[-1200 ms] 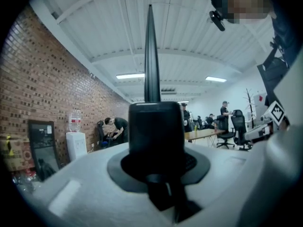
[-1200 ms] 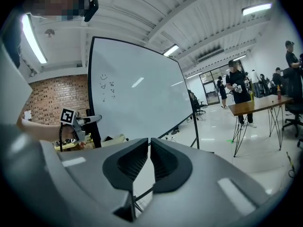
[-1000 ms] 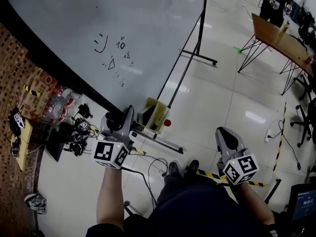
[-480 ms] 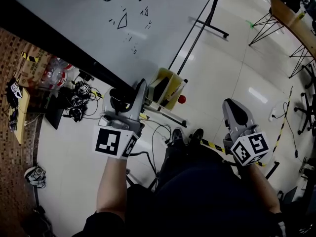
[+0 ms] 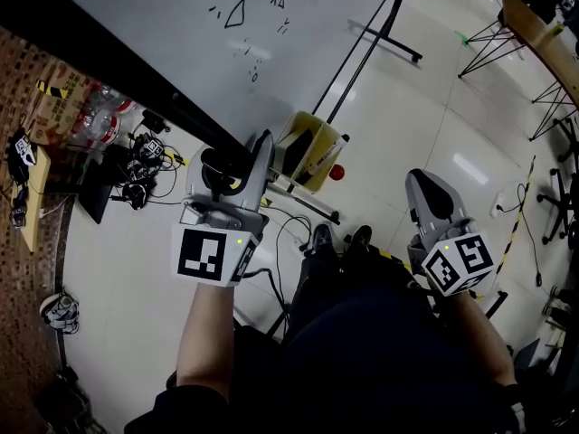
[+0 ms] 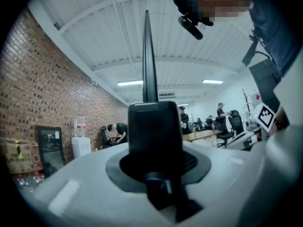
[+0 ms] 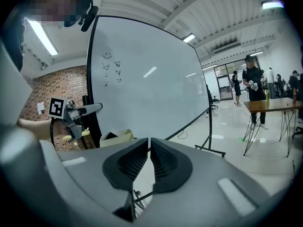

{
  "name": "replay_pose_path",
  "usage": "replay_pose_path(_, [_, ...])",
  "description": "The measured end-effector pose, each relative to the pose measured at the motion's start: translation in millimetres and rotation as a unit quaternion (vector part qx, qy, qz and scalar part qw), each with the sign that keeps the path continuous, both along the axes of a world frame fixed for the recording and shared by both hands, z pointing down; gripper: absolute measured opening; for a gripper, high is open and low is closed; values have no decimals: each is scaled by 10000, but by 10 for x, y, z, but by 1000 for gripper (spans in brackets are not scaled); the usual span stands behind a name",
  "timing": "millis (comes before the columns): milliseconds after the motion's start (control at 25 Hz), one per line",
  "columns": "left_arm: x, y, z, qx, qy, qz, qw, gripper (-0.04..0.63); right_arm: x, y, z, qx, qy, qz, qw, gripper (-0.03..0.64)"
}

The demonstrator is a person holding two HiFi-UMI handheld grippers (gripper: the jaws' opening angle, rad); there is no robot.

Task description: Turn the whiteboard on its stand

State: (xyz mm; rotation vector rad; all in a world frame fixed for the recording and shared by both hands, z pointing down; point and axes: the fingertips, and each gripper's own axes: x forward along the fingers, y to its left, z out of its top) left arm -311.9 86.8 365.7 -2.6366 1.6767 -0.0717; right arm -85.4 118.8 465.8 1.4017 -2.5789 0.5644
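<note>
Marks drawn on the whiteboard [image 5: 163,34] have slid up to the top edge of the head view since a second ago, and the smiley has left the frame. More of the yellow box [image 5: 312,152] under the board now shows. The left gripper [image 5: 237,159] sits higher in the frame, at the centre, on the board's black lower edge. Its jaws are starting to open, with that black frame edge between them and still filling the gap. The right gripper [image 5: 427,193], lower right, has its jaws pressed together on nothing and hangs clear of the board.

The turn looks close to done. In the right gripper view the board stands upright on its stand, written face towards that gripper, and the easing left jaws suggest a release. What seems left is letting go and drawing the left gripper back, unless more swing is wanted.

The board's dark edge runs diagonally from upper left to the centre. Behind it, at the left, room is tight: a brick wall [image 5: 18,269], a pack of water bottles [image 5: 86,116] and tangled cables [image 5: 136,183] lie near. To the right, the polished floor is open past the stand leg [image 5: 366,48], and a wooden table [image 5: 543,34] at upper right is well apart. The person's shoes [image 5: 335,240] are just below the stand's base bar [image 5: 303,202]
</note>
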Motion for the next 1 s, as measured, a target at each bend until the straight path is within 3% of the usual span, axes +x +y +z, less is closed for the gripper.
replay_pose_path(80, [-14,14,29,-31,-111,-87,9999,154,30,-6,-29,48,-6,-10,10000,23])
replay_pose_path(160, [-41,50,38,-34,-177,-228,9996,237,80,-30,-19,72,-20,-16,10000,23])
replay_pose_path(360, [-232,150,67,-137,-68,-1029,9946,261,223,-227,115,52,-110,-90,9999,23])
replay_pose_path(640, [-294,602,8,-198,32,-2465,9689,259,560,-329,99,196,-277,-346,9988,23])
replay_pose_path(880, [154,764,212,-674,20,-2430,9677,255,918,-388,115,185,-416,-274,9986,23])
replay_pose_path(1000, [324,775,246,-720,21,-2298,9706,255,950,-420,94,223,-462,-236,9984,23])
